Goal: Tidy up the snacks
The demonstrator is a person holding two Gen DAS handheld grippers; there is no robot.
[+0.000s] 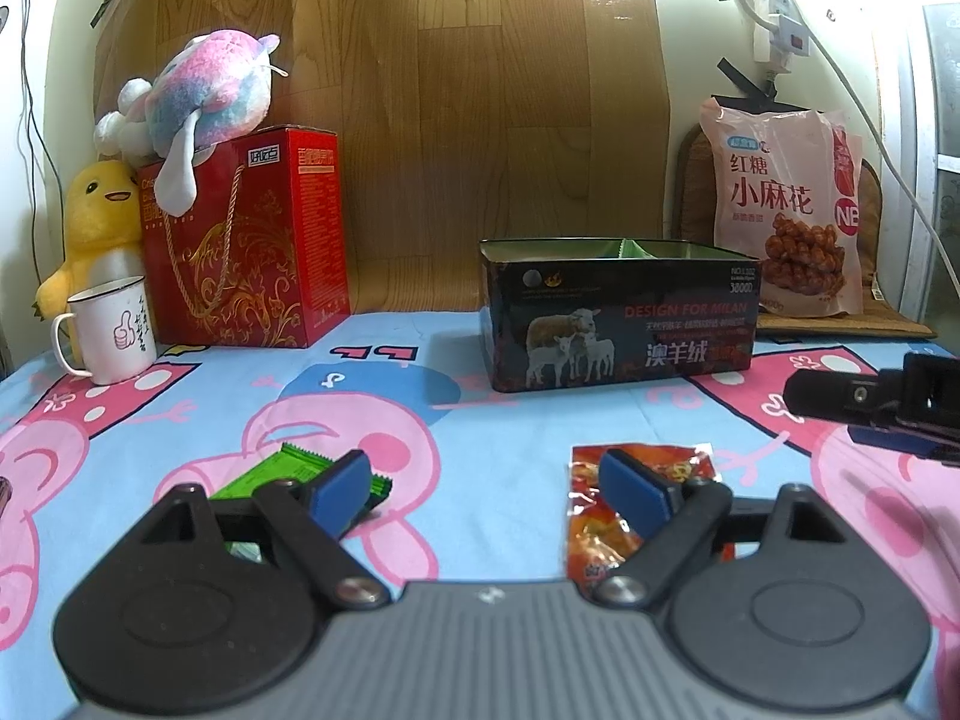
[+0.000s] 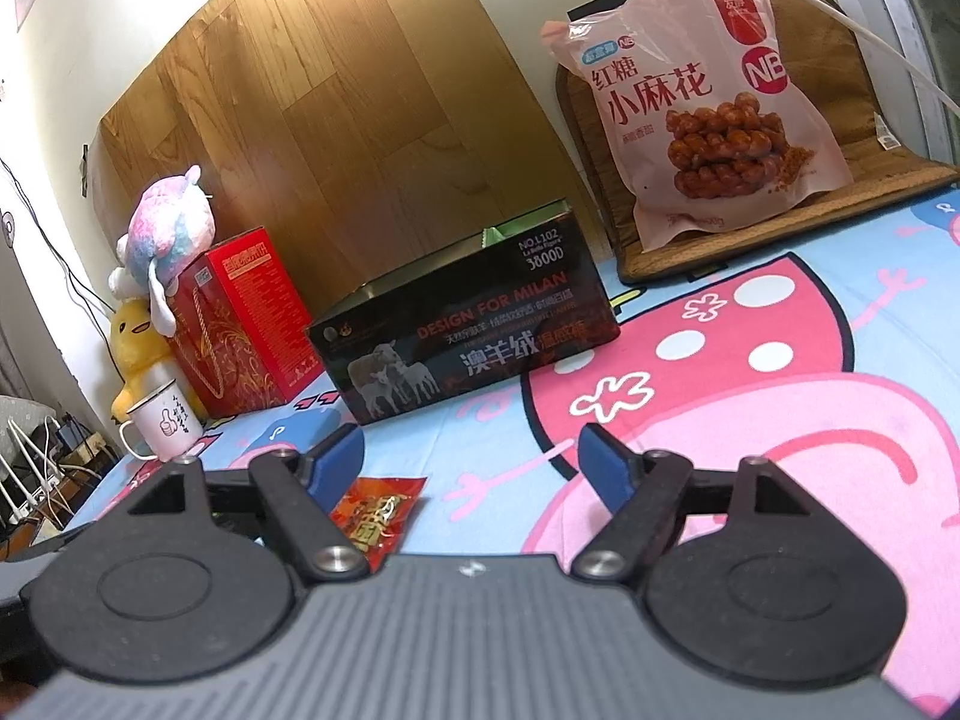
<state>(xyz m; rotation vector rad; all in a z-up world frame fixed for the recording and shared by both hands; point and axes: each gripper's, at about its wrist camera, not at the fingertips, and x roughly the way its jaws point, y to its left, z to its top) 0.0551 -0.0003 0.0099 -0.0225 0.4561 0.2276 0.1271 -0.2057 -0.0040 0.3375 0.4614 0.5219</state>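
A wood-grain panel (image 1: 420,120) is leaning against the cream wall (image 1: 678,90), bright light is glaring just right of the panel's top, and a white power strip (image 1: 780,12) is hanging there.

Left gripper (image 1: 486,483) jaws wide apart, nothing between the blue pads. Green snack packet (image 1: 282,471) lies on the cartoon-pig cloth (image 1: 480,426) under the left finger; red-orange snack packet (image 1: 591,516) under the right finger. Black open tin box (image 1: 618,324) stands further back, divider inside. Pink fried-twist bag (image 1: 786,204) leans against the wall at right. Red gift box (image 1: 252,240), plush toys and white mug (image 1: 111,330) at left. Right gripper (image 1: 882,408) tip at right edge.
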